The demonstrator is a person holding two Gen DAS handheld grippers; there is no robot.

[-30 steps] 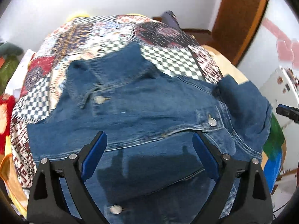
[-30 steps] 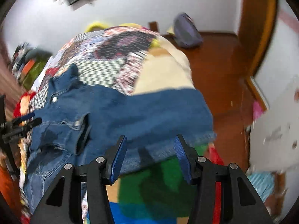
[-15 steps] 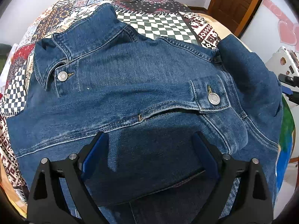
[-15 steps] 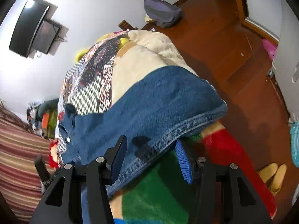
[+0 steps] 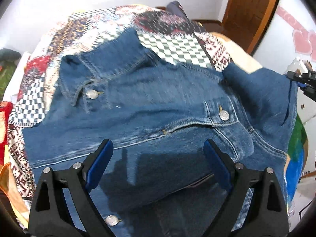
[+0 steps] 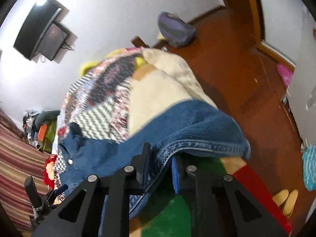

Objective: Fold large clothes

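A blue denim jacket (image 5: 158, 122) lies front up on a patterned bedspread (image 5: 167, 29), collar at the far left, one sleeve reaching to the right. My left gripper (image 5: 158, 158) hovers open and empty just above the jacket's chest. My right gripper (image 6: 160, 165) is shut on the jacket's sleeve cuff (image 6: 189, 144) at the bed's right edge, and the denim hem runs between its pads. The right gripper also shows at the far right of the left wrist view (image 5: 302, 79).
A cream blanket (image 6: 167, 83) and green, red and blue bedding (image 6: 169, 217) lie under the sleeve. Beyond the bed are a wooden floor (image 6: 246, 79), a purple bag (image 6: 175, 29), slippers (image 6: 284, 199), a wall TV (image 6: 39, 31) and a wooden door (image 5: 254, 9).
My right gripper closed on the sleeve cuff, which was loose between its open jaws before. My left gripper pulled back a little from the jacket and stays open.
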